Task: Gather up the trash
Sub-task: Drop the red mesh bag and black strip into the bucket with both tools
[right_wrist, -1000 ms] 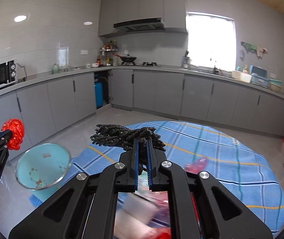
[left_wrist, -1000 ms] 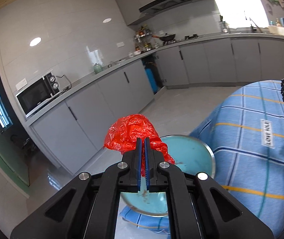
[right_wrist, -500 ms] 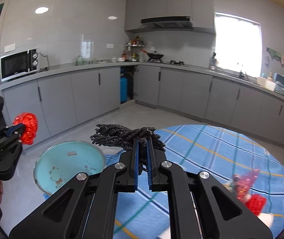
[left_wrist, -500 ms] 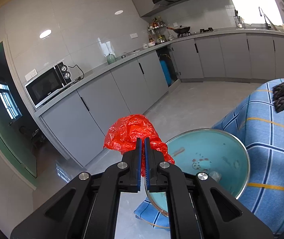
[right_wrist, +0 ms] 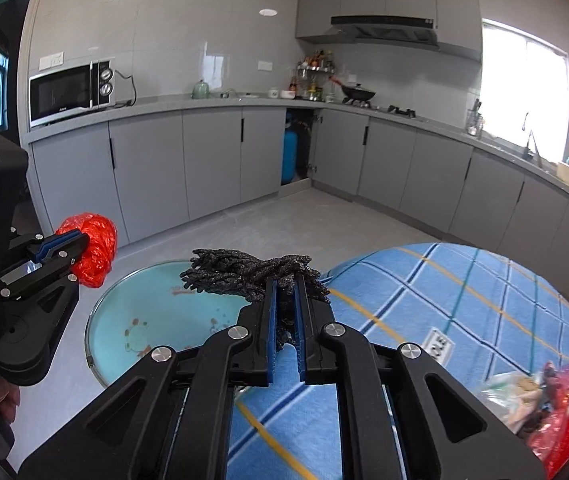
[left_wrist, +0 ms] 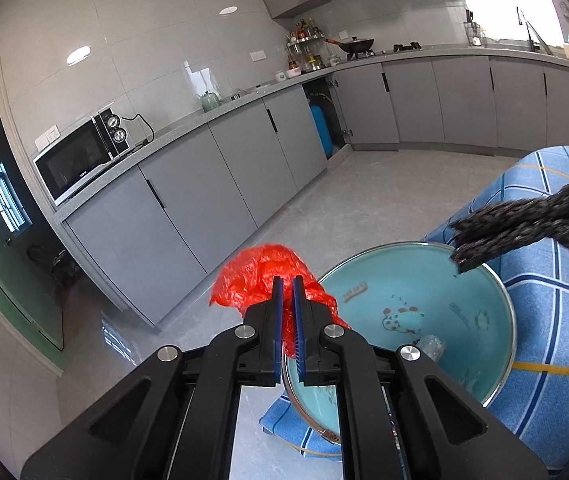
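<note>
My left gripper (left_wrist: 287, 280) clamps crumpled red plastic film (left_wrist: 260, 280) and my right gripper (right_wrist: 284, 284) clamps a black knitted rag (right_wrist: 244, 272), both poised over the near-left teal enamel basin (right_wrist: 144, 320) for dropping.

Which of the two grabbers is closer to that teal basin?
Right. The right gripper holds its black scrap over the teal basin's rim; the left gripper, with the red bag, hangs just outside it.
</note>
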The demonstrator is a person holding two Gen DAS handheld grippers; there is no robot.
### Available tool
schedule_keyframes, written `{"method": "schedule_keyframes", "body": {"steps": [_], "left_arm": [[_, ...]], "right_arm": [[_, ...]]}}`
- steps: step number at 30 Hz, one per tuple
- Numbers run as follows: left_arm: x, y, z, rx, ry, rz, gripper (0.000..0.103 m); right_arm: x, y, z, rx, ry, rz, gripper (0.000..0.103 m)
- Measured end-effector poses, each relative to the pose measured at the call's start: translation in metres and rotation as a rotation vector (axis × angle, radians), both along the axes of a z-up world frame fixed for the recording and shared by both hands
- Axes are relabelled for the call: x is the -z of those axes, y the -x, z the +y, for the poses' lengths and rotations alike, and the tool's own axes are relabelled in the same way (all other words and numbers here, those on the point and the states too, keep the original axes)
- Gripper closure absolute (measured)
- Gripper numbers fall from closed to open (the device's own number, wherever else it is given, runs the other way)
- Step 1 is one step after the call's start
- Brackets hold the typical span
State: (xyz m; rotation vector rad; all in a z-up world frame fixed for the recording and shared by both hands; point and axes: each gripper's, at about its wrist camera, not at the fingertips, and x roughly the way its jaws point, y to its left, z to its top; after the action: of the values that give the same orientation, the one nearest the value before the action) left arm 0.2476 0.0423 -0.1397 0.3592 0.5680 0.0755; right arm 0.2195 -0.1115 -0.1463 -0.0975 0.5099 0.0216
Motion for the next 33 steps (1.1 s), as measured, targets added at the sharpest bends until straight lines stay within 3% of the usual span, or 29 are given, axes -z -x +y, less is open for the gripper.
{"method": "schedule_keyframes", "body": {"steps": [2,3,4,5,9,11,20,33], "left_arm": [[0.002,-0.002,0.000,0.001,-0.001,0.004,0.087],[0.004,-0.002,0.000,0.002,-0.001,0.005,0.080],[0.005,-0.003,0.000,0.000,-0.006,0.006,0.070],[0.007,-0.003,0.000,-0.007,-0.016,0.000,0.054],[0.009,-0.004,0.000,-0.009,-0.023,0.000,0.050],[0.009,-0.003,0.000,-0.022,-0.031,-0.008,0.038],[0.004,0.007,-0.006,-0.041,-0.055,-0.040,0.035],[-0.017,0.052,-0.043,0.057,-0.049,-0.084,0.027]], "right_arm": [[0.004,-0.005,0.000,-0.007,-0.004,0.012,0.088],[0.007,-0.008,0.001,-0.004,-0.003,0.017,0.079],[0.009,-0.010,0.000,0.001,-0.009,0.022,0.067],[0.010,-0.011,-0.002,0.002,-0.016,0.027,0.064],[0.011,-0.010,-0.005,0.014,-0.018,0.034,0.059],[0.009,-0.006,-0.009,0.029,-0.027,0.032,0.055],[0.003,0.012,-0.025,0.090,-0.017,0.016,0.054],[-0.015,0.066,-0.055,0.154,-0.014,-0.032,0.048]]}}
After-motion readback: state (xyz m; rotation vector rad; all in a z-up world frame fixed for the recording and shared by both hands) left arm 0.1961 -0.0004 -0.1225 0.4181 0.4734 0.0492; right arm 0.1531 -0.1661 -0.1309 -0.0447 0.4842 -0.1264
